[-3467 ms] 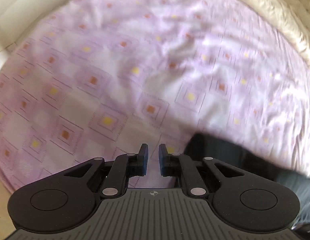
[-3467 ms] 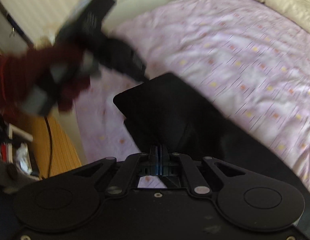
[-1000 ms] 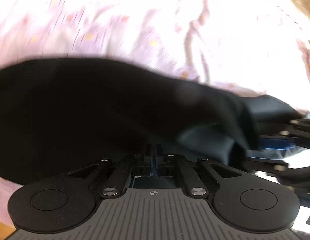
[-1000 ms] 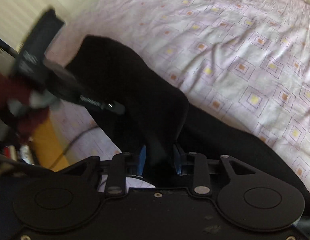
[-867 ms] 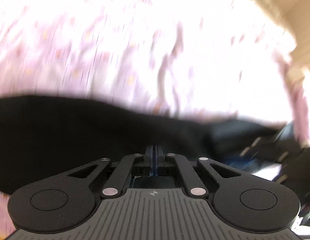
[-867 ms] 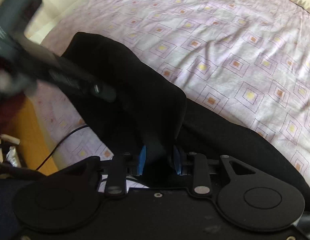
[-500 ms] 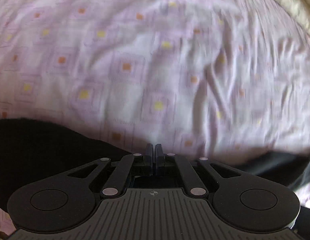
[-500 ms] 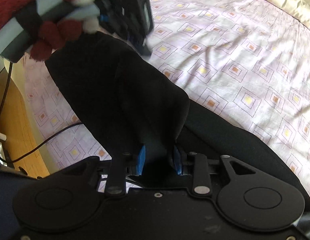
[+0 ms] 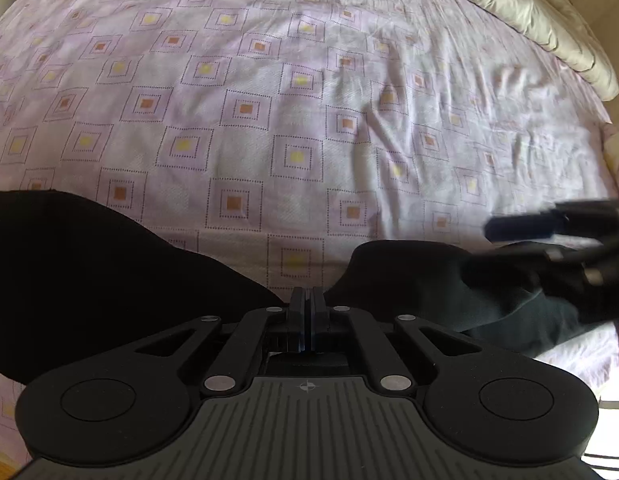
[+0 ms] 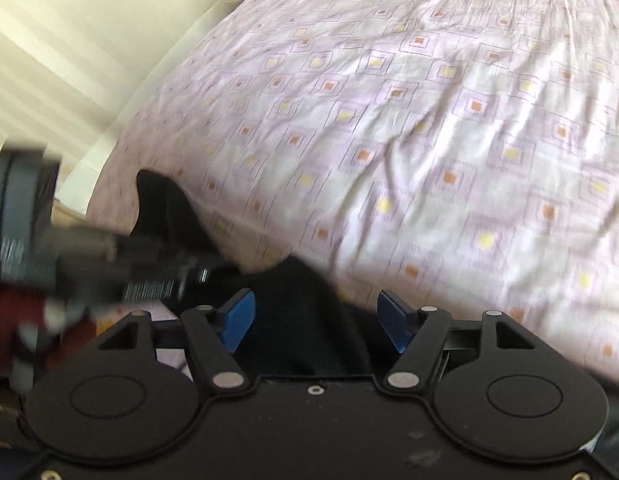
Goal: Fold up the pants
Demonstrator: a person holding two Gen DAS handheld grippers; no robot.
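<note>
Left tongs (image 9: 308, 320) closed; right tongs (image 10: 315, 318) just opened wide.

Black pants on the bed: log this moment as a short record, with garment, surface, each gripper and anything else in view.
garment: black pants, lying on the sheet
surface: lilac bedsheet with square print
left gripper: shut, nothing visible between its fingers
right gripper: open, jaws have just been opening; cloth lies between the pads, not pinched
other: cream duvet at the far edge
fold: cannot tell how far done

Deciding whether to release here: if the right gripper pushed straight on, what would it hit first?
Most likely the black fabric pants, already lying between the open right gripper pads; the purple patterned bedsheet lies beyond.
</note>
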